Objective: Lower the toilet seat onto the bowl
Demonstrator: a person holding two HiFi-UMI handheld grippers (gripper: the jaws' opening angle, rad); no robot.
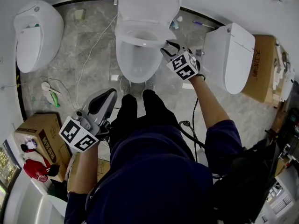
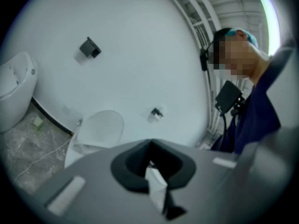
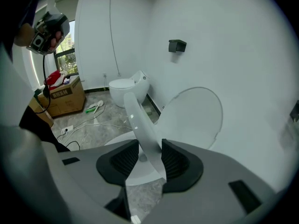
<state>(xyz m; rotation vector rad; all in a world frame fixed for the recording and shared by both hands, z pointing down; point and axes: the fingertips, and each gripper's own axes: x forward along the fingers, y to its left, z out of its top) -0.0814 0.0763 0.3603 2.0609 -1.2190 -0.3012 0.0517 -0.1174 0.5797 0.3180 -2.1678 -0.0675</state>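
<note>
The middle toilet has its lid [image 1: 149, 1] upright against the wall, and its white seat [image 1: 140, 38] hangs partway down over the bowl [image 1: 138, 62]. My right gripper [image 1: 168, 46] is shut on the seat's right rim. In the right gripper view the seat rim [image 3: 139, 120] runs between the ribbed pads of that gripper [image 3: 150, 160], with the lid [image 3: 194, 118] behind it. My left gripper [image 1: 111, 94] is held low by the person's left thigh, well away from the toilet, jaws together and holding nothing. From the left gripper [image 2: 152, 169] the lid [image 2: 100, 127] shows far off.
A second toilet [image 1: 35, 34] stands at the left and a third [image 1: 231, 57] at the right. Cardboard boxes sit at the lower left [image 1: 39, 134] and far right [image 1: 261, 69]. A white cable [image 1: 93, 45] crosses the marble floor. The person's legs stand right before the bowl.
</note>
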